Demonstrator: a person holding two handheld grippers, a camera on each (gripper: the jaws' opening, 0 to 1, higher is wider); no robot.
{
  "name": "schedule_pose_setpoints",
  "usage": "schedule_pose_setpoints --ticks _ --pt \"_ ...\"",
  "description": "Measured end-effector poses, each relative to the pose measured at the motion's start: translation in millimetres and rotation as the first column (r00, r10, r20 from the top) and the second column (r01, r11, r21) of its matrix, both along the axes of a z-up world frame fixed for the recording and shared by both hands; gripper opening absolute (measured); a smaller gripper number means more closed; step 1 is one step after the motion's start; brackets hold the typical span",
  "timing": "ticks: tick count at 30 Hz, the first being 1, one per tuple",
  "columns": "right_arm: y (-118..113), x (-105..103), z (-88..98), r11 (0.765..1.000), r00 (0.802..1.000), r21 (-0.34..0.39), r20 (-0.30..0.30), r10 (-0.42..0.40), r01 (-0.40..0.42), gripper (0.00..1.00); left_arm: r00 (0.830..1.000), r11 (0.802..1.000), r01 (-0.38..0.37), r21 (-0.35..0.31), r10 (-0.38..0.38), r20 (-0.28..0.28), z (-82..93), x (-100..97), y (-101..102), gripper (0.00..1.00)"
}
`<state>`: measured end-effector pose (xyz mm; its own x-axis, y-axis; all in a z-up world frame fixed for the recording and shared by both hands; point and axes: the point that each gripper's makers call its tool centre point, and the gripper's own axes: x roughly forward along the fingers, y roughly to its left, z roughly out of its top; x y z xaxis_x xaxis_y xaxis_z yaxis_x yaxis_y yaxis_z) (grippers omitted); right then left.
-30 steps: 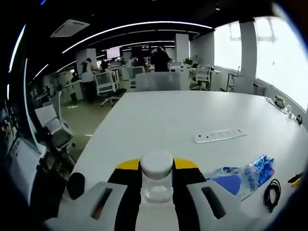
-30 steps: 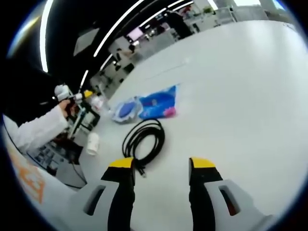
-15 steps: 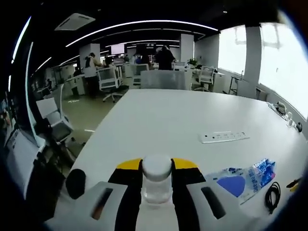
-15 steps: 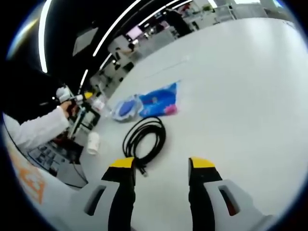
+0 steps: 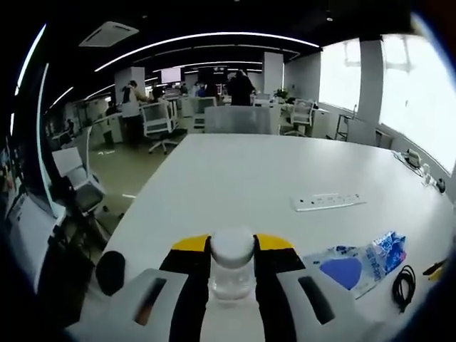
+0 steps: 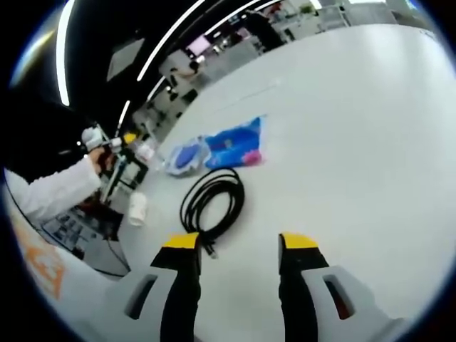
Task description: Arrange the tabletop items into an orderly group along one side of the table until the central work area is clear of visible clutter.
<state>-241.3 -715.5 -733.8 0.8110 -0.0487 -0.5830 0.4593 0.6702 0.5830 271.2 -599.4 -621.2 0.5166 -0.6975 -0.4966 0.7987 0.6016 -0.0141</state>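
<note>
Left tongs (image 5: 231, 265): we find them closed on a small clear plastic bottle with a white cap (image 5: 231, 260), held above the near edge of the white tabletop (image 5: 249, 174). Right tongs (image 6: 237, 246): spread apart, gripping nothing, over bare tabletop. Just left of them we note a coiled black cable (image 6: 211, 202); beyond it, a blue-and-white plastic packet (image 6: 221, 151). Farther off, a flat white power strip (image 5: 327, 201). At the left, a white sleeve (image 6: 57, 192).
</note>
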Motion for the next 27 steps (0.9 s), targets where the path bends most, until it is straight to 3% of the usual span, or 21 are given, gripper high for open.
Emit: schedule_pose_setpoints --ticks 4,9,12,19,27 --pt "-1 -1 2.5 1.000 1.000 0.000 0.009 -0.011 0.011 0.42 0.999 1.000 -0.007 -0.021 0.006 -0.046 -0.9 -6.0 2 0.35" --pt "1 -3 5.0 1.000 1.000 -0.001 0.017 -0.018 0.018 0.42 0.999 1.000 0.008 -0.023 -0.009 -0.053 0.9 -14.7 3 0.51" --pt "2 -5 7.0 1.000 0.999 -0.001 0.024 -0.026 0.026 0.42 0.997 0.998 0.053 -0.030 -0.054 -0.046 4.2 -26.1 2 0.52" --pt "4 -9 15.6 0.998 0.997 0.003 0.056 -0.059 0.059 0.42 0.997 0.998 0.055 -0.042 -0.057 -0.058 6.7 -47.8 16 0.60" --pt "16 -16 16.6 0.997 0.994 0.008 0.079 -0.078 0.078 0.42 0.991 0.998 0.022 -0.054 -0.029 -0.127 -9.1 -104.0 58 0.64"
